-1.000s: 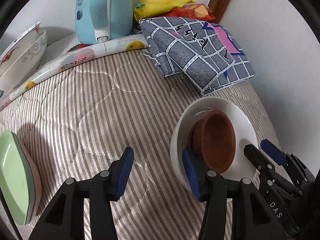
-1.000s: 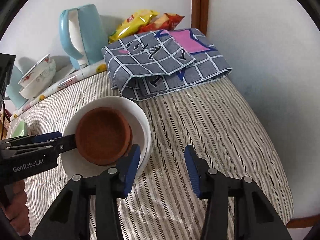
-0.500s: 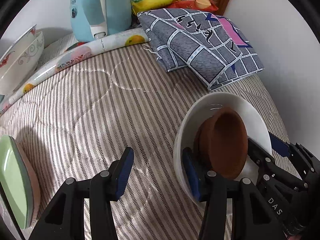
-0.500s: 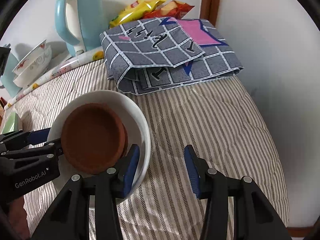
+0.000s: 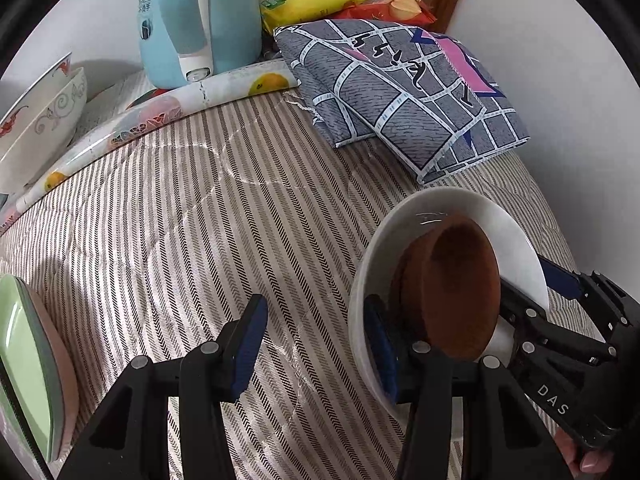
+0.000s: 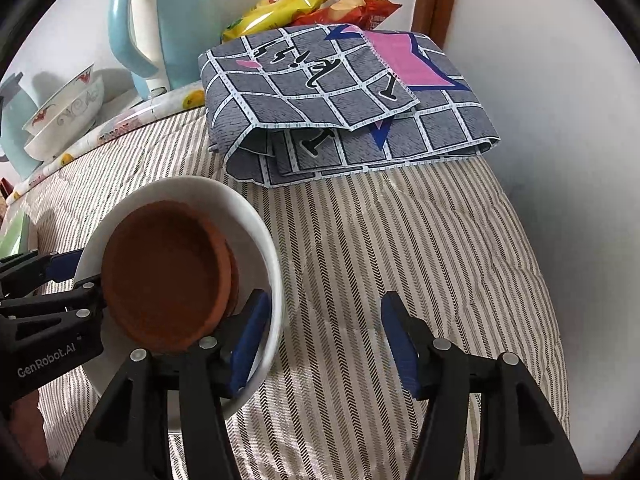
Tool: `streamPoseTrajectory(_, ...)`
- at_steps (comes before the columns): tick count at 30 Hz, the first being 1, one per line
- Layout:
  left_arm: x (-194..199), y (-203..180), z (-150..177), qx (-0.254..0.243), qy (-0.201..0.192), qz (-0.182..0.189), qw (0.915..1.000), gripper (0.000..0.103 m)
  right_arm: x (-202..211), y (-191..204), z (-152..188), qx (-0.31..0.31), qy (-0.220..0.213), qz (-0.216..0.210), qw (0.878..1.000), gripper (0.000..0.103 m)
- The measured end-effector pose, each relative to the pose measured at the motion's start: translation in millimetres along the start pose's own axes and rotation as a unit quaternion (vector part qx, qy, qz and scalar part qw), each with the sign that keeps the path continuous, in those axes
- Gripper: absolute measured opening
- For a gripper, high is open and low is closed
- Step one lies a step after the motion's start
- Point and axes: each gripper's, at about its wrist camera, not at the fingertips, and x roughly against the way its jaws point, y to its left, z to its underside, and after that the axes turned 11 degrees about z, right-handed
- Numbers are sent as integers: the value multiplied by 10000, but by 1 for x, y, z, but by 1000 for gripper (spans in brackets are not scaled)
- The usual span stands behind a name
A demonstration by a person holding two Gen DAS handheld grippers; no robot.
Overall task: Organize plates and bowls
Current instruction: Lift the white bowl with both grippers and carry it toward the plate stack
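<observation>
On the striped cover, the white bowl holds the brown dish, both tilted. My right gripper is opening beside the bowl's rim, gripping nothing. My left gripper stands part open, empty.

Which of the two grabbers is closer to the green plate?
Left. The left gripper is at the white bowl on its side toward the green plate. The right gripper, jaws opening astride the bowl's rim, is on the far side.
</observation>
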Motion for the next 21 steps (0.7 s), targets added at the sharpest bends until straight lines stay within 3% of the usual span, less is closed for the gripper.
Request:
streamPoseTrajectory(5, -1, 1, 2, 54, -51, 13, 10000, 46, 1, 1, 2, -2, -95, 9, 10000, 59)
streamPoseTrajectory(11, 0, -3, 2, 41, -70, 144, 9999, 35, 1, -2, 5, -289, -88, -59, 9995, 59)
streamPoseTrajectory(19, 4, -15, -5, 13, -72, 298, 9995, 12, 2, 1, 5, -451, -38, -276, 9986, 40)
streamPoseTrajectory(21, 6, -17, -7, 21, -81, 231, 9997, 11, 3, 4, 4, -474, -18, -403, 9981, 29)
